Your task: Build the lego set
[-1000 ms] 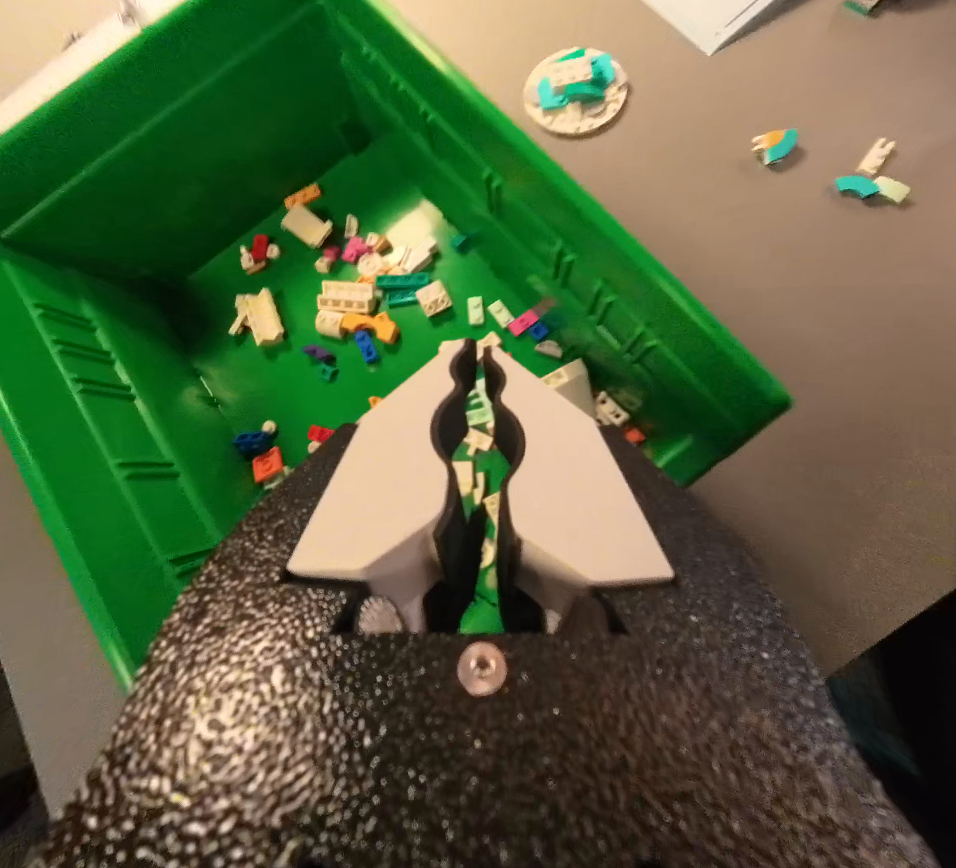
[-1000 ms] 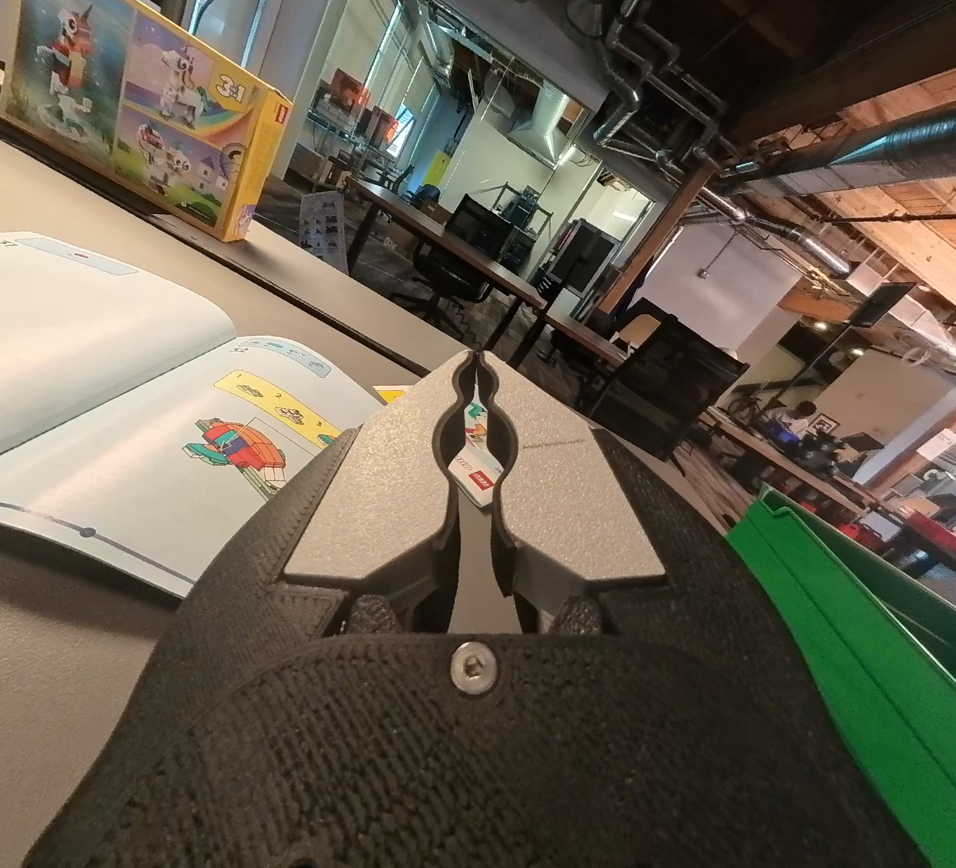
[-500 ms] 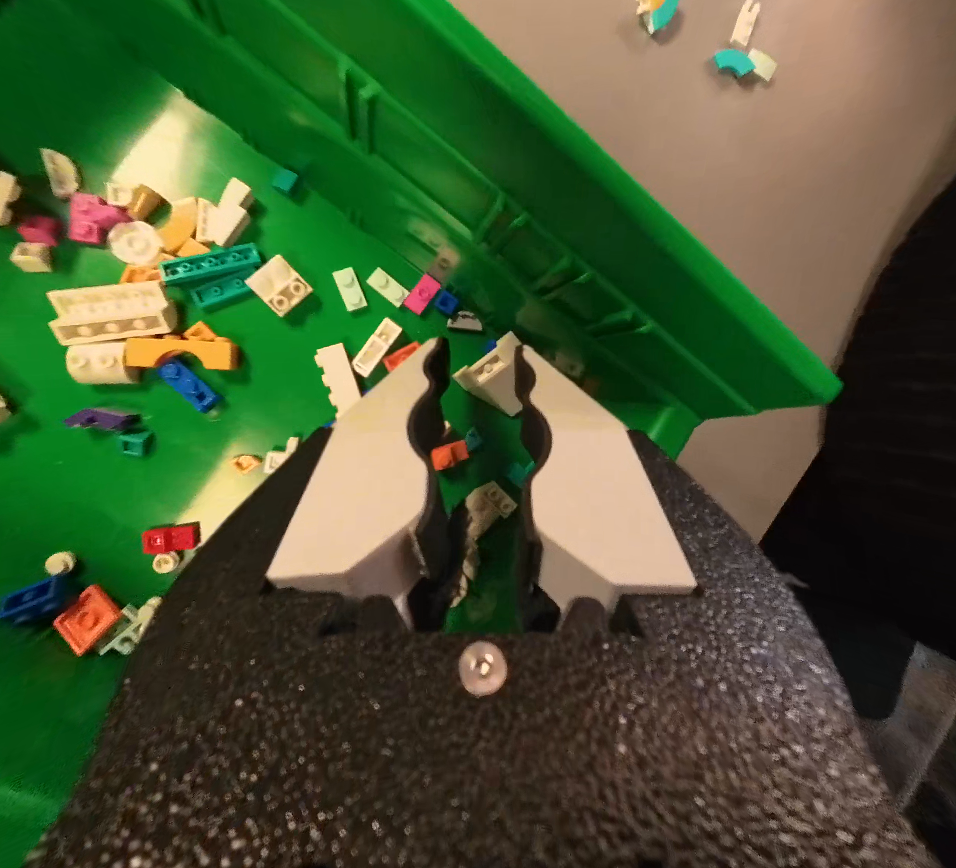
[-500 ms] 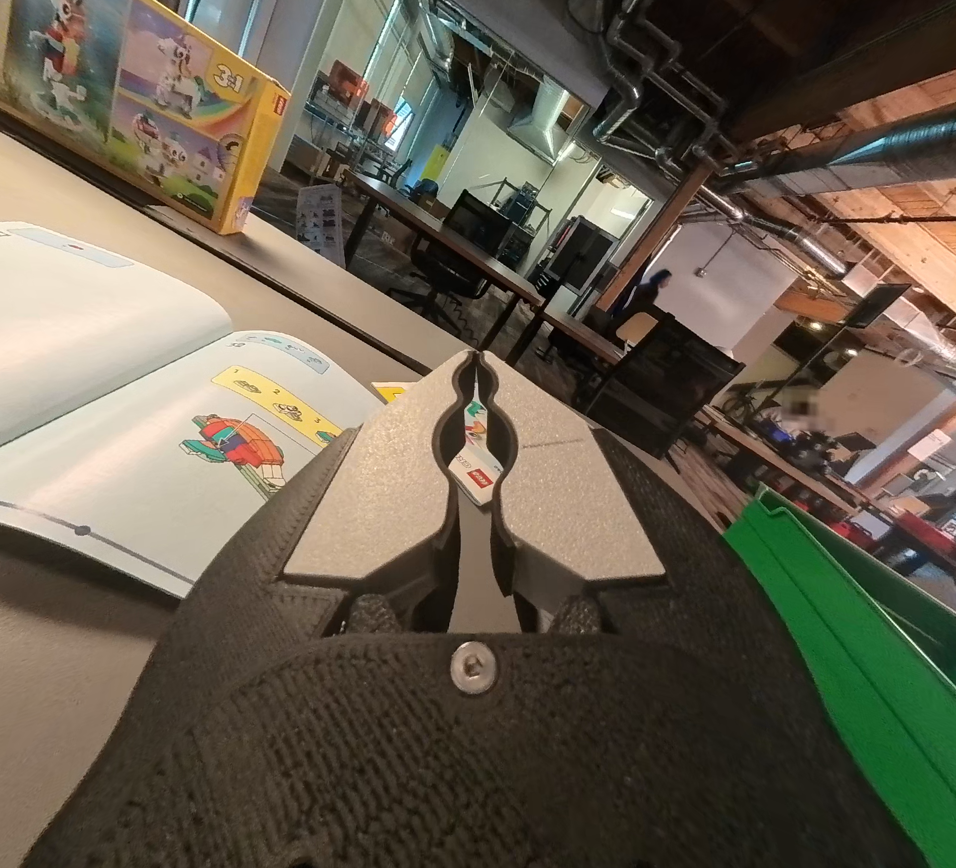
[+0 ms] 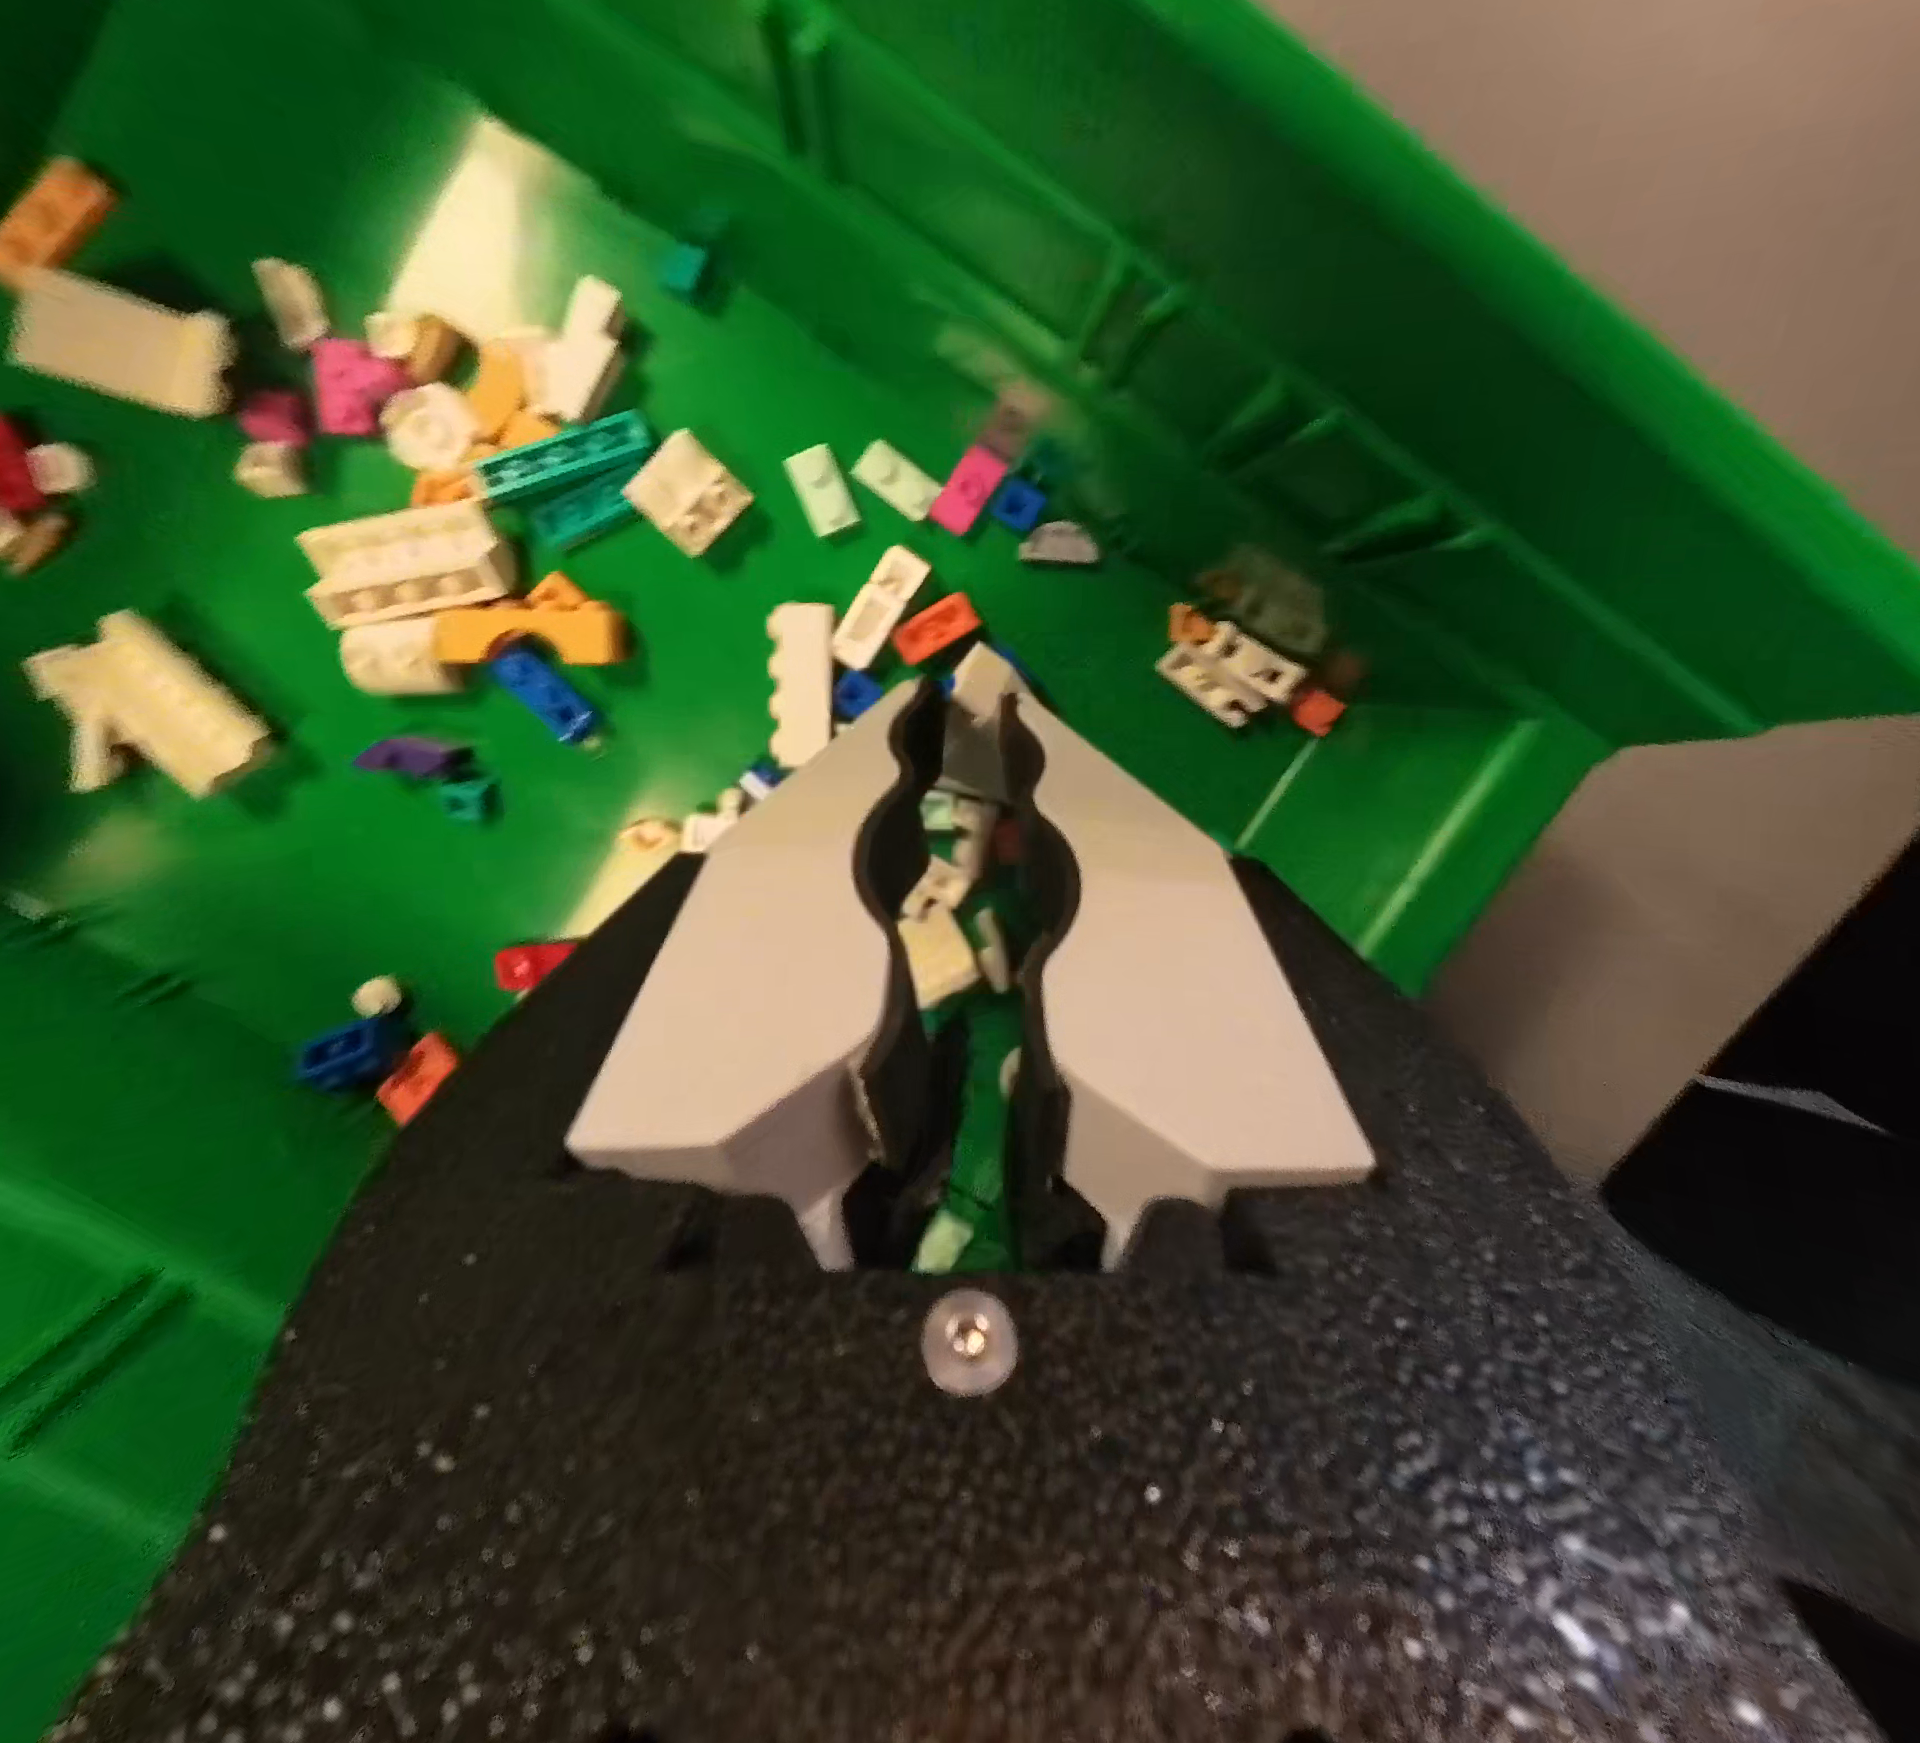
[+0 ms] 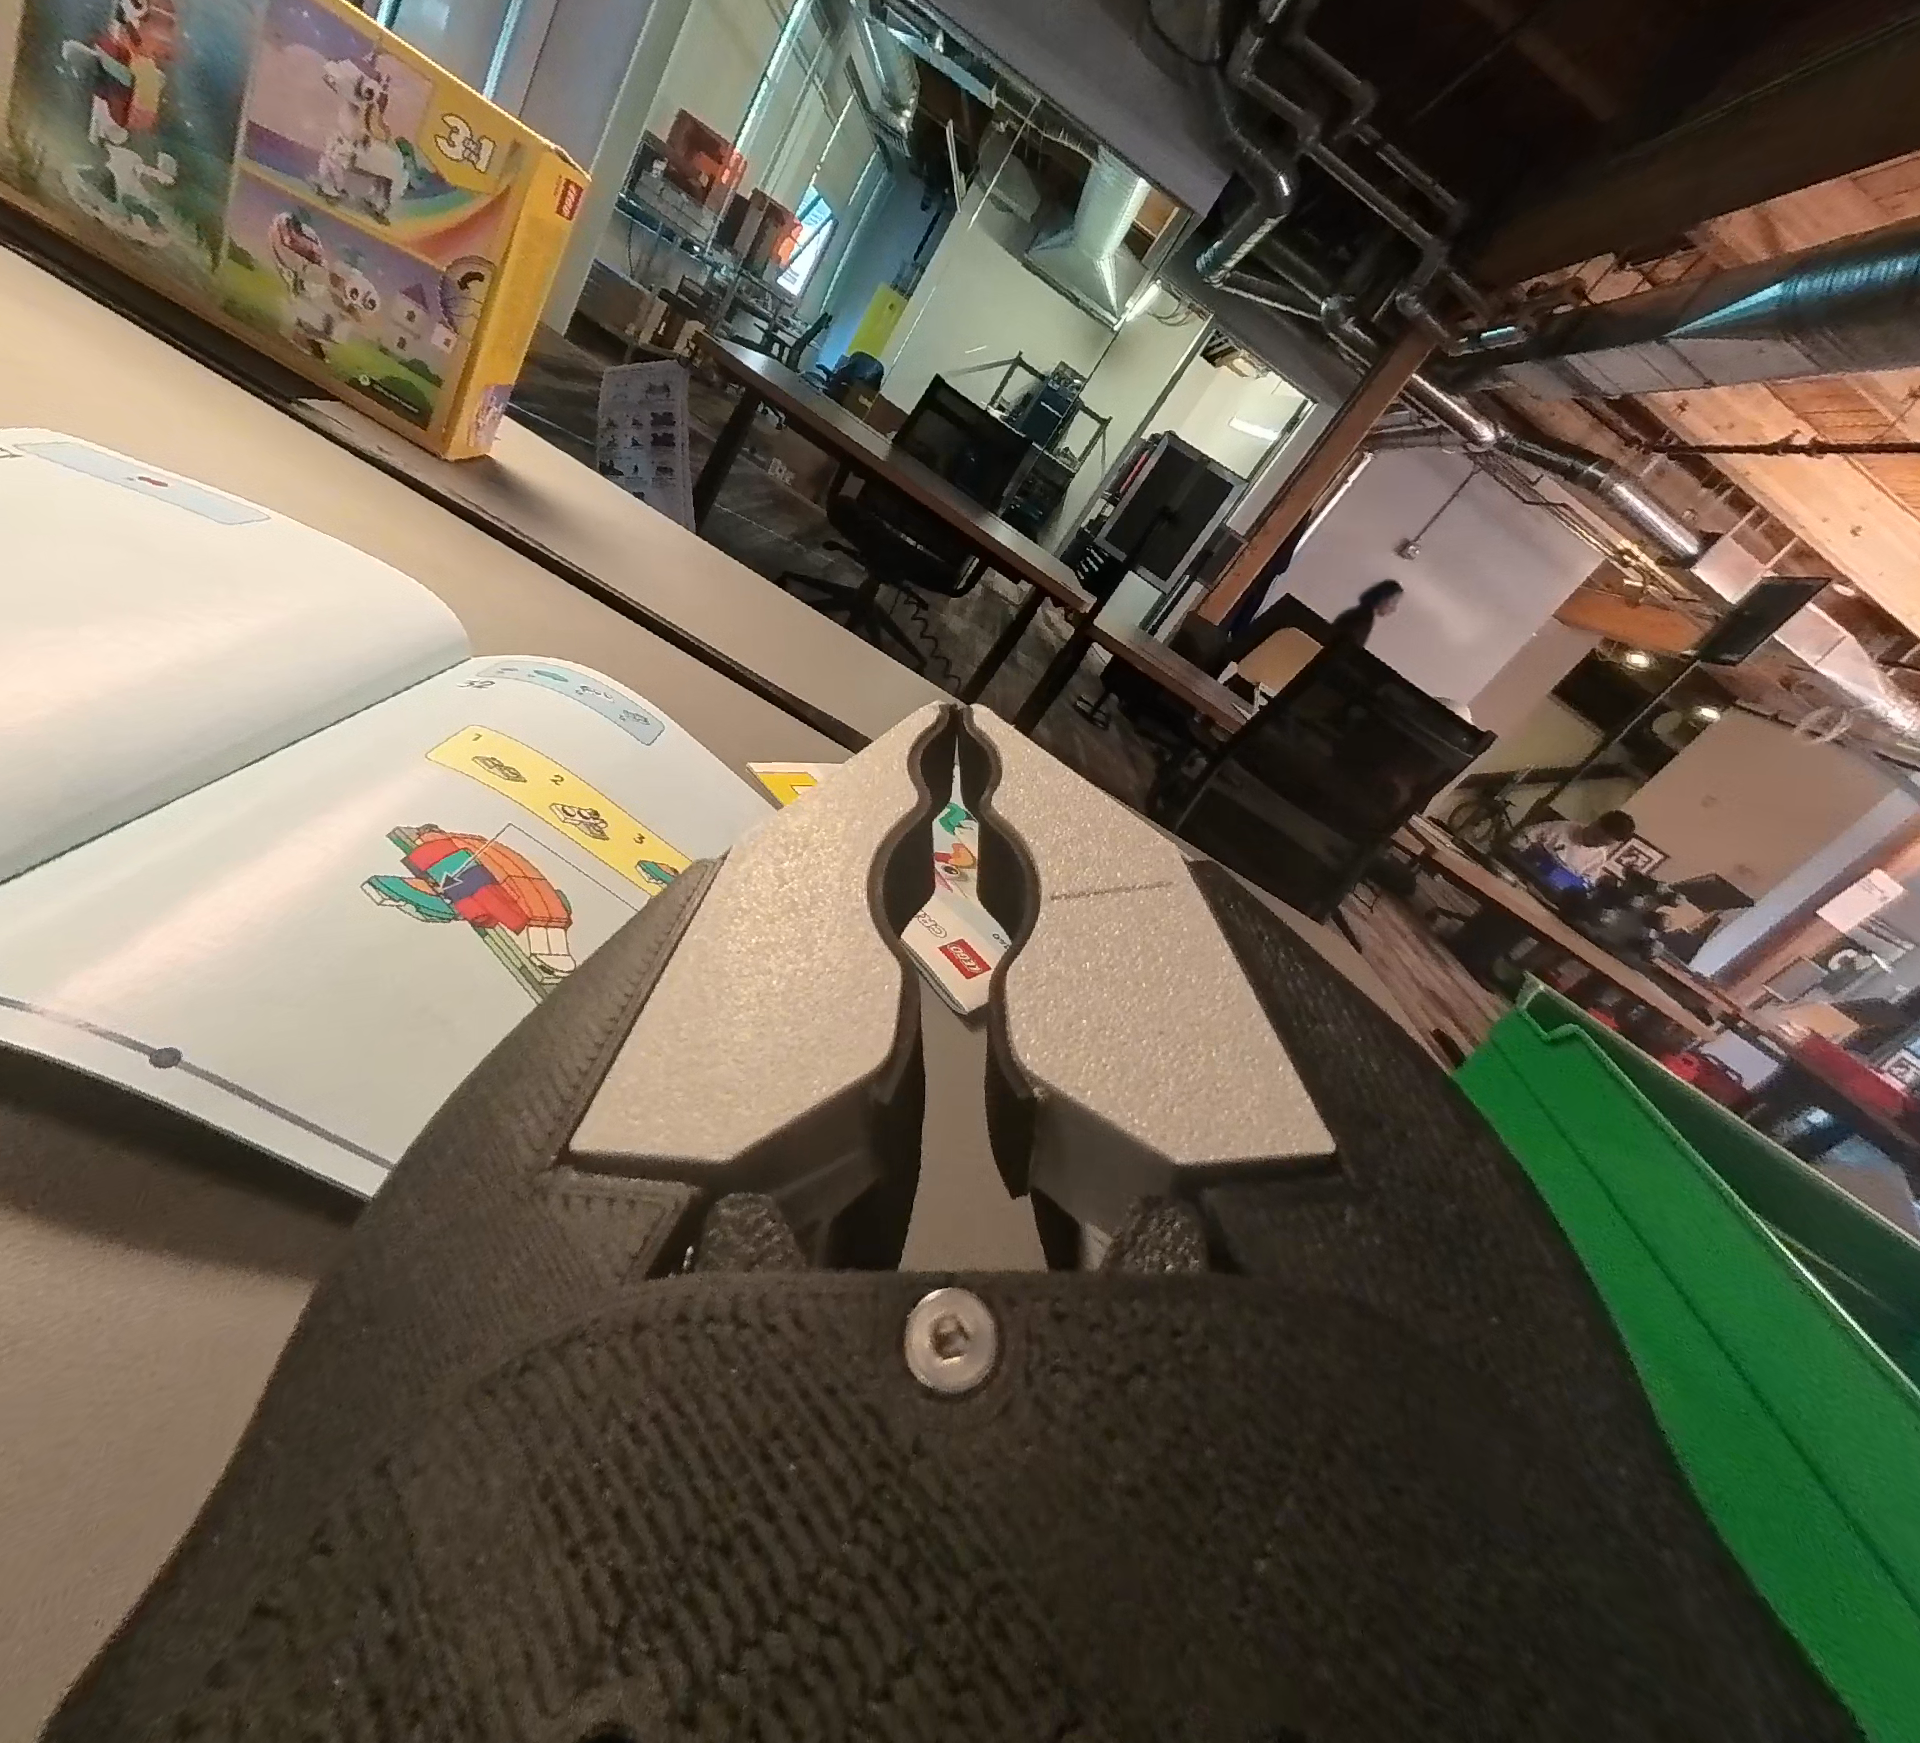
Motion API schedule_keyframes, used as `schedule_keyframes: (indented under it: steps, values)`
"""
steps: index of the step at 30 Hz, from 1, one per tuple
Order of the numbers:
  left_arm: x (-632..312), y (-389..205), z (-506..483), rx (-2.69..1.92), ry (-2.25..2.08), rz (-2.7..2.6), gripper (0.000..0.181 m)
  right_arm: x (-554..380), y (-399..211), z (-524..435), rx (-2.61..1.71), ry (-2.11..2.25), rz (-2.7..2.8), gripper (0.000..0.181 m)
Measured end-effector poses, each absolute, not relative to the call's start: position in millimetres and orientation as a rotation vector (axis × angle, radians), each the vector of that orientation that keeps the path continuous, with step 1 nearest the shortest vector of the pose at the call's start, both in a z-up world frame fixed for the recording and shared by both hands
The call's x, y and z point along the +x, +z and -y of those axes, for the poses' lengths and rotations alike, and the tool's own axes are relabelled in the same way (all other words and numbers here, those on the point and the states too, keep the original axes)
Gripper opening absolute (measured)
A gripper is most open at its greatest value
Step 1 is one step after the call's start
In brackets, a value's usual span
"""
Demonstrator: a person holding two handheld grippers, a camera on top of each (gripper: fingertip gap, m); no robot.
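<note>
Left tongs [image 5: 961,706] inside green plastic bin [image 5: 1039,259], pinching pale grey sloped lego brick [image 5: 977,732]; brick mostly hidden between tips, view blurred. Half second ago gap was wider, brick ungripped. Right tongs [image 6: 958,725] fully closed, empty, unmoved above tabletop [image 6: 125,1278].

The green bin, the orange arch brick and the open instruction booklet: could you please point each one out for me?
green bin [image 5: 1039,166], left wrist view, on its ribbed side wall.
orange arch brick [image 5: 535,631], left wrist view, on its top.
instruction booklet [image 6: 312,820], right wrist view, on the right-hand page.
</note>
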State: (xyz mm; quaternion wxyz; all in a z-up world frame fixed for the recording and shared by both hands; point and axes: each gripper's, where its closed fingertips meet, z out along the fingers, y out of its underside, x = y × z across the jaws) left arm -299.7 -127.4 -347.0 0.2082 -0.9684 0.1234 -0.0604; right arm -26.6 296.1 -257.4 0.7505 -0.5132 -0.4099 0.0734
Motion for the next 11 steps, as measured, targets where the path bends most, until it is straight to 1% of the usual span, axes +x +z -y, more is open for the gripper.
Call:
schedule_keyframes:
  steps: [4, 8, 11]
  values:
    - [-326.3, -344.2, 127.6, -2.692, -0.016, -0.276, 0.008, -26.9, -257.8, -296.0, -1.121, 0.157, 0.898, 0.000]
    - [-339.9, -339.9, 122.9, -2.651, 0.044, -0.199, 0.000, -27.2, -258.0, -296.0, -1.121, 0.155, 0.900, 0.000]
    - [-357.6, -339.1, 124.4, -2.654, 0.145, -0.113, 0.001, -27.0, -257.9, -296.1, -1.122, 0.156, 0.899, 0.000]
